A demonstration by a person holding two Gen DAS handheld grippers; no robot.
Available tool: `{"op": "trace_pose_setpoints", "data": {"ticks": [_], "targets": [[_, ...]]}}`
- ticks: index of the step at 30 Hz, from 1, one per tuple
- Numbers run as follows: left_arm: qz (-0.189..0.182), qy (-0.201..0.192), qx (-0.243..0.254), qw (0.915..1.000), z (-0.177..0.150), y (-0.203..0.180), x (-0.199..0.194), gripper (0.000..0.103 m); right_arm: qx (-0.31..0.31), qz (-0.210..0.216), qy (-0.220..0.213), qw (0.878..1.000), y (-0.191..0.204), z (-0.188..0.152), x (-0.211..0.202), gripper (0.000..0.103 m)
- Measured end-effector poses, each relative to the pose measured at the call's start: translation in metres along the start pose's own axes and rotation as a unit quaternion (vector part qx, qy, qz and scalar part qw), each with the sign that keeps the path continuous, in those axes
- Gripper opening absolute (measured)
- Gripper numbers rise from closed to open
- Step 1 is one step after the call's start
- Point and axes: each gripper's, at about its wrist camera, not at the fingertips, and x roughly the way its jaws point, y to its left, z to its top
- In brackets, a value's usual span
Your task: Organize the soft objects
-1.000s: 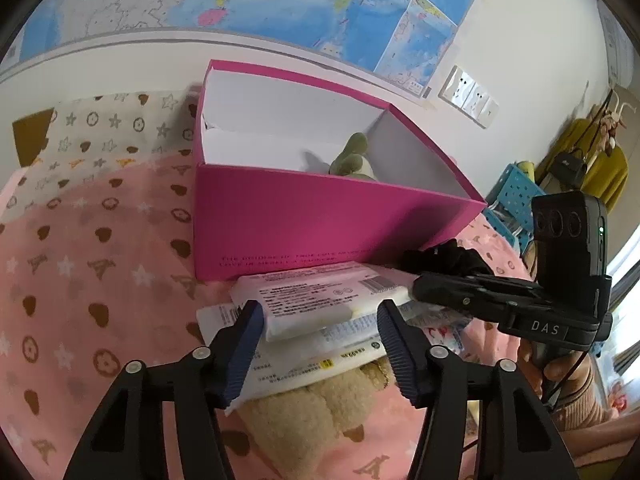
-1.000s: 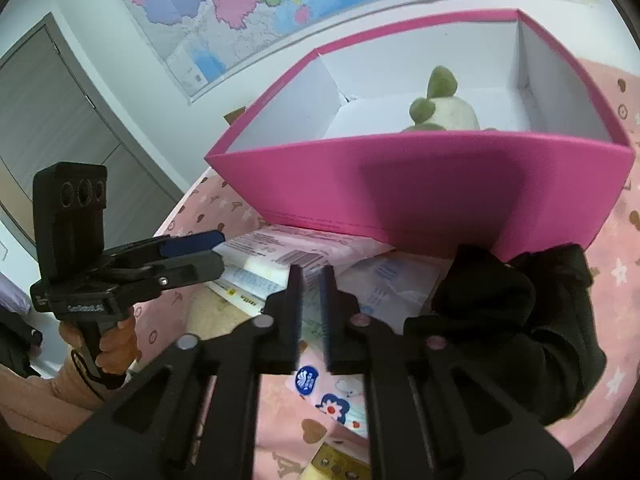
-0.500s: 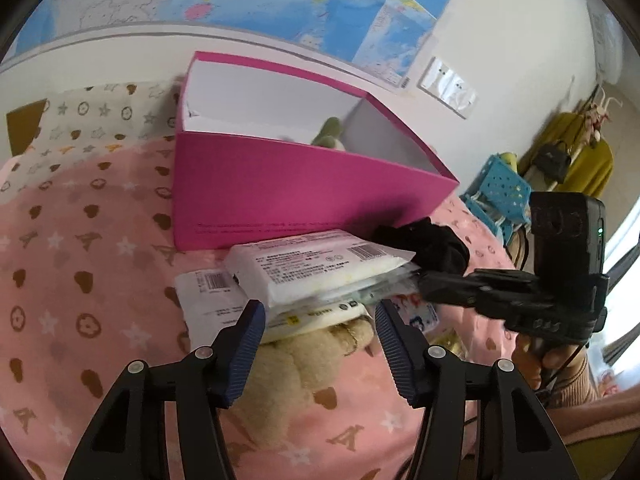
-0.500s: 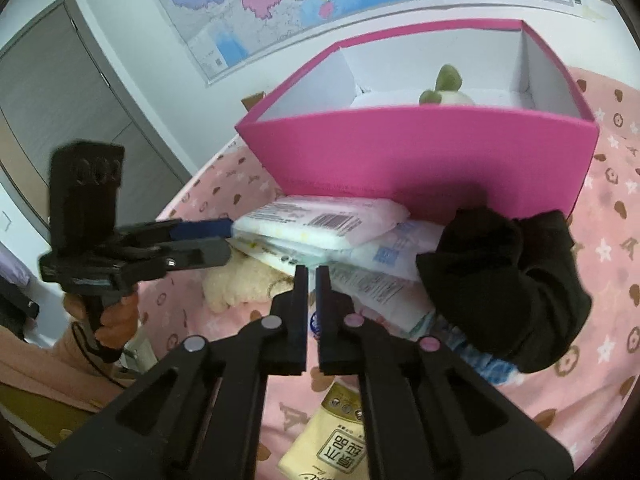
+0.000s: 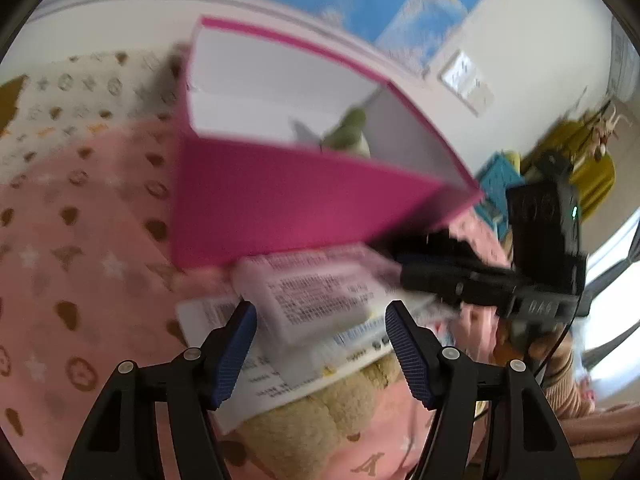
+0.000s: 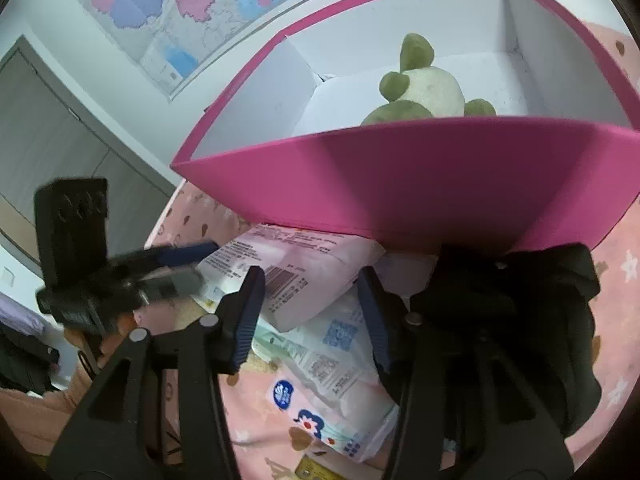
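Note:
A pink box (image 5: 288, 204) with white inside stands on the pink bedspread and holds a green and white plush toy (image 6: 424, 88). In front of it lies a stack of soft tissue packs; the top pale pink pack (image 5: 316, 296) shows in the right wrist view too (image 6: 304, 272). A beige plush (image 5: 312, 432) lies under the stack. A black cloth (image 6: 532, 320) lies to the right. My left gripper (image 5: 320, 356) is open, its fingers on either side of the top pack. My right gripper (image 6: 310, 320) is open around that pack from the other side.
The bedspread (image 5: 80, 240) has hearts and stars. A wall with a map (image 6: 180, 8) stands behind the box. More packs (image 6: 340, 428) lie at the front of the stack. A blue crate (image 5: 500, 168) and yellow clothing (image 5: 592, 172) are off the bed to the right.
My right gripper has opened and moved in toward the box and the top pack. My left gripper has moved forward over the stack; its view is blurred by motion.

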Motion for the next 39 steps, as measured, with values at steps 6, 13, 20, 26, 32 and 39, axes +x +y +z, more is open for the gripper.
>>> {"op": "trace_pose_setpoints", "data": {"ticks": [6,13,20,26,32,39], "targets": [[0.014,-0.011,0.018,0.9997,-0.007,-0.015,-0.001,0.061,-0.009,0.041,-0.022,0.999,0.003,-0.006,-0.007,0.046],[0.038,-0.042,0.037,0.9977,-0.016,-0.036,-0.019,0.06,-0.029,0.033,-0.048,0.998,0.018,-0.019,-0.02,0.034],[0.031,-0.085,0.044,0.995,-0.015,-0.052,-0.054,0.06,-0.08,0.027,-0.086,0.993,0.052,-0.015,-0.056,0.028],[0.056,-0.138,0.075,0.986,0.011,-0.068,-0.084,0.06,-0.117,0.021,-0.117,0.986,0.074,0.015,-0.073,0.028],[0.08,-0.151,0.069,0.9829,0.048,-0.054,-0.082,0.06,-0.108,0.021,-0.113,0.987,0.065,0.057,-0.056,0.028],[0.111,-0.128,0.045,0.9844,0.078,-0.03,-0.054,0.06,-0.08,-0.002,-0.082,0.993,0.047,0.088,-0.02,0.03]]}}
